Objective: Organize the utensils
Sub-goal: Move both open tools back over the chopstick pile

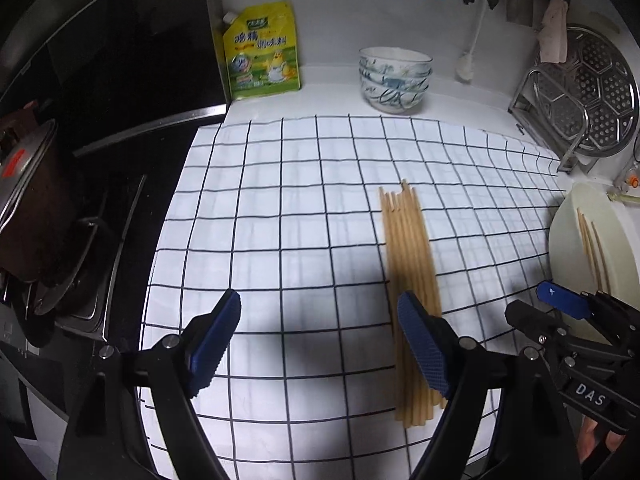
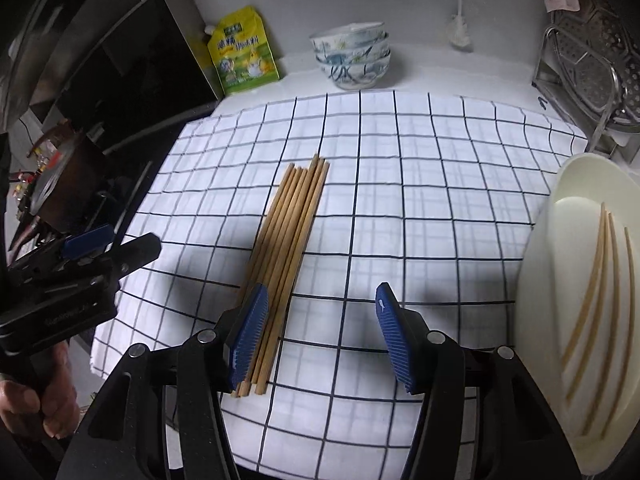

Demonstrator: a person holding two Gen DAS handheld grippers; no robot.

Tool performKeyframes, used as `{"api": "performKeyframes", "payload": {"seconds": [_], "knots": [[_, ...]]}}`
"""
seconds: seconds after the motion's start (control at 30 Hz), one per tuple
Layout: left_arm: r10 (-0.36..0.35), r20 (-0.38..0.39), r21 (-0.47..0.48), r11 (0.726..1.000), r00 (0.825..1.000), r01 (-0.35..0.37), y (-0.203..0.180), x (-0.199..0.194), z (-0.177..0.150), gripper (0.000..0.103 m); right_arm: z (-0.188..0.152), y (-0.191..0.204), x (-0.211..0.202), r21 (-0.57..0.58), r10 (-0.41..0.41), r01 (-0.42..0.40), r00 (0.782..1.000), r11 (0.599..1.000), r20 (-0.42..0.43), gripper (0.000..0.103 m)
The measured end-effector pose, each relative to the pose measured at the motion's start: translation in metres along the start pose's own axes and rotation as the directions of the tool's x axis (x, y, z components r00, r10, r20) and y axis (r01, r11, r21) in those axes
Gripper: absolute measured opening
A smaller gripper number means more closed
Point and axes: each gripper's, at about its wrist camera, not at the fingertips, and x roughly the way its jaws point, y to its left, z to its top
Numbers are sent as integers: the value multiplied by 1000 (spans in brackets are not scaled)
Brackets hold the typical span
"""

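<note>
Presently both grippers hang over a desk covered by a white checked cloth (image 1: pixel 304 208), pointing steeply down at it; the left gripper (image 1: pixel 318 344) has its fingers (image 1: pixel 218 336) set wide apart with nothing between them, only bare cloth showing in the gap; the bundle of wooden chopsticks (image 1: pixel 408 264) lies flat on the cloth, running away from the camera, and its near part passes just behind and under the right-hand finger of that gripper, outside the gap rather than in it; whether that finger touches the sticks cannot be told.

Seen from the right wrist, the right gripper (image 2: pixel 320 336) also stands with its fingers (image 2: pixel 394 340) apart and empty, the jaws holding at that width; the same bundle of chopsticks (image 2: pixel 294 232) lies along the outer side of its left-hand finger, the near ends reaching past the pad toward the camera, so the sticks sit beside the gap and not inside it; bare cloth fills the space between the pads.

Off to the far side of the right-hand finger stands a cream plastic holder (image 2: pixel 560 264), with three more chopsticks (image 2: pixel 596 280) lying in it; it appears again at the edge of the left wrist view (image 1: pixel 568 232).

Beyond the fingers, at the back of the desk, sit a stack of patterned bowls (image 1: pixel 394 80) and a yellow seasoning pouch (image 1: pixel 262 52).
</note>
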Motion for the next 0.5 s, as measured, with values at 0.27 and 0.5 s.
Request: {"api": "performKeyframes", "payload": {"seconds": [0.27,0.5], "knots": [[-29,-41,2,1000,999,29,15,21,-12,81,-10,12,39,4,-56,56,997,998,-54,55],[-53,-69,23,998,996,55,20,33,-19,81,-16,17,55,14,-91,92,993,996,-73,55]]}}
